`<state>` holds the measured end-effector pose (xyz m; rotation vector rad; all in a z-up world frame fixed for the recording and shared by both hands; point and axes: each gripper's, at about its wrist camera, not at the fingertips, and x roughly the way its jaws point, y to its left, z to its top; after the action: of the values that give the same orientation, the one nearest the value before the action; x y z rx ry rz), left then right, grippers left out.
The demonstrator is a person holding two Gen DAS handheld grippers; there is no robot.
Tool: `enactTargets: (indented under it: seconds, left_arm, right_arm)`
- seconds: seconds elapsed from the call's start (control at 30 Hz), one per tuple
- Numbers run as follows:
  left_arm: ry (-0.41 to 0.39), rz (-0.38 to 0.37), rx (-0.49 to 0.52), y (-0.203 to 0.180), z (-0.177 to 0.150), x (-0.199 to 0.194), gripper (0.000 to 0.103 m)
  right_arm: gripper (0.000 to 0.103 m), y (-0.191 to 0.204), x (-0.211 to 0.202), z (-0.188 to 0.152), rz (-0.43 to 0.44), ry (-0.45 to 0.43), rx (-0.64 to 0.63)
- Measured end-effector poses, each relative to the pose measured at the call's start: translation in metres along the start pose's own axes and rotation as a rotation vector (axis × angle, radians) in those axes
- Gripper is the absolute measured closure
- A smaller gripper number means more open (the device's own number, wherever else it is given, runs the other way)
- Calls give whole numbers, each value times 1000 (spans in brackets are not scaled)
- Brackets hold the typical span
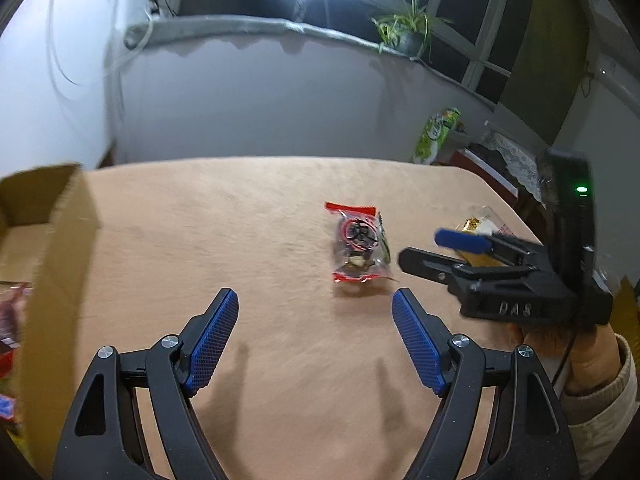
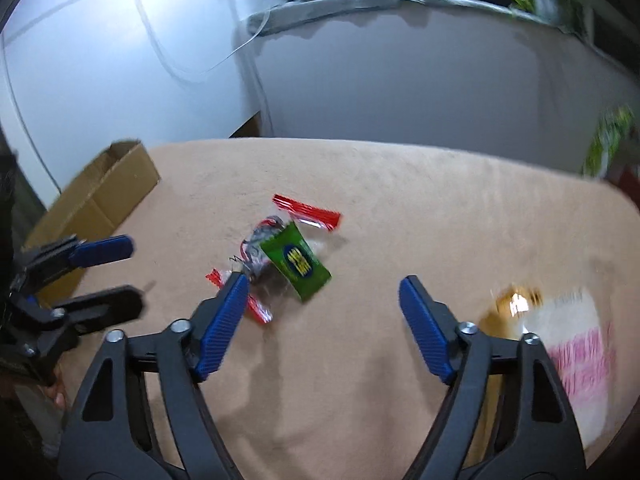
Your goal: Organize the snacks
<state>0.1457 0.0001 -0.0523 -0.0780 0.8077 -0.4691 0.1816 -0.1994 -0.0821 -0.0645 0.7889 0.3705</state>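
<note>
1. Left gripper with black arms and blue ribbed pads (image 1: 315, 308): jaws spread wide, nothing between them, held low over the tan cloth-covered table (image 1: 248, 216).
2. Right gripper of the same black-and-blue build (image 2: 323, 300): jaws likewise spread wide and empty; seen from the left wrist view at the right edge, carried in a hand in a cream sleeve (image 1: 592, 360).
3. Clear plastic snack packet with red crimped ends and dark contents (image 1: 360, 246): lying flat near the middle of the table, just beyond and between the left gripper's pads, apart from them.
4. Green foil sachet with a yellow-and-blue label (image 2: 298, 261): resting on top of the red-ended packet, tilted, just beyond the right gripper's left pad.
5. Gold-and-clear wrapped snack (image 1: 476, 226): at the right of the table, partly hidden behind the right gripper; blurred in the right wrist view.
6. Open brown cardboard box (image 1: 60, 240): at the left edge of the table, flap raised, red wrappers showing inside; near wall standing between the left gripper and the contents.
7. Farther off: potted spider plant (image 1: 404, 28) on the window ledge, green-and-white bag (image 1: 434, 136) beyond the table's far right corner, bright lamp overhead.
</note>
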Motion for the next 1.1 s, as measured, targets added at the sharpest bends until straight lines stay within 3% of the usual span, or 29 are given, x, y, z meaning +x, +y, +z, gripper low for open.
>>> enactTargets:
  seconds: [0.07, 0.2, 0.33, 0.5, 0.7, 0.8, 0.9, 1.1]
  left_arm:
    - [26, -13, 0, -4, 3, 13, 24]
    - [57, -30, 38, -15, 6, 30, 24]
    - [79, -33, 38, -17, 14, 46, 24]
    - [83, -17, 50, -15, 27, 61, 24]
    - [93, 1, 39, -10, 39, 82, 25]
    - [107, 35, 60, -12, 36, 90, 40]
    - [106, 40, 94, -19, 34, 88, 69]
    - [90, 11, 53, -10, 33, 85, 72]
  right_arm:
    - [44, 0, 9, 5, 6, 26, -17]
    - [50, -8, 25, 13, 68, 60, -9]
    - [78, -15, 32, 14, 89, 79, 9]
    - [78, -14, 29, 10, 92, 59, 23]
    - [78, -25, 26, 7, 38, 42, 76]
    - [78, -25, 26, 7, 33, 49, 76]
    - [78, -25, 26, 8, 28, 48, 74]
    - [78, -24, 28, 10, 22, 46, 83]
